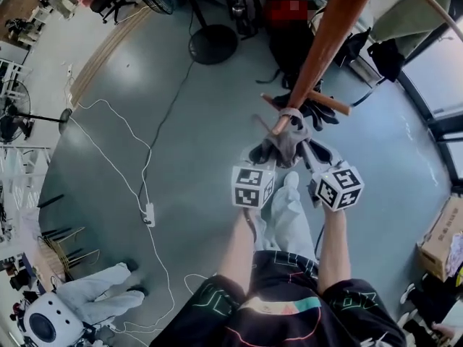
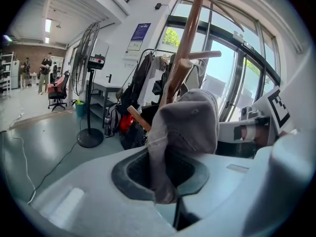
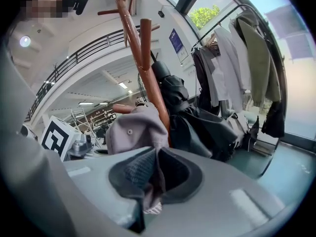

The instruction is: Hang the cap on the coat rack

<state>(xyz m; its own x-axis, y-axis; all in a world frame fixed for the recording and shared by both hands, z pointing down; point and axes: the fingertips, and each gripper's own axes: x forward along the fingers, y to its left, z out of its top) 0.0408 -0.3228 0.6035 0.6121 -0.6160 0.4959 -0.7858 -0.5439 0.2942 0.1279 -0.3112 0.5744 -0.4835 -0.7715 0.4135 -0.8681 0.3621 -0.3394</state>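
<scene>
Left tool (image 2: pixel 165 181), right tool (image 3: pixel 148 194): clenched on cap (image 2: pixel 190 117), at peg (image 2: pixel 181 70) tip. Hanging step. Next: seat crown over peg, then release.

A pedestal fan (image 2: pixel 89 83) stands on the grey floor (image 1: pixel 217 136), with a heap of dark bags (image 3: pixel 207 127) close by. A white cable (image 1: pixel 147 166) snakes across the floor to a power strip (image 1: pixel 149 214). A cardboard box (image 1: pixel 441 238) sits near the window wall. Jackets (image 3: pixel 232 58) hang from a clothes rail, and far back a red office chair (image 2: pixel 58 90) stands near two people (image 2: pixel 47 65).
</scene>
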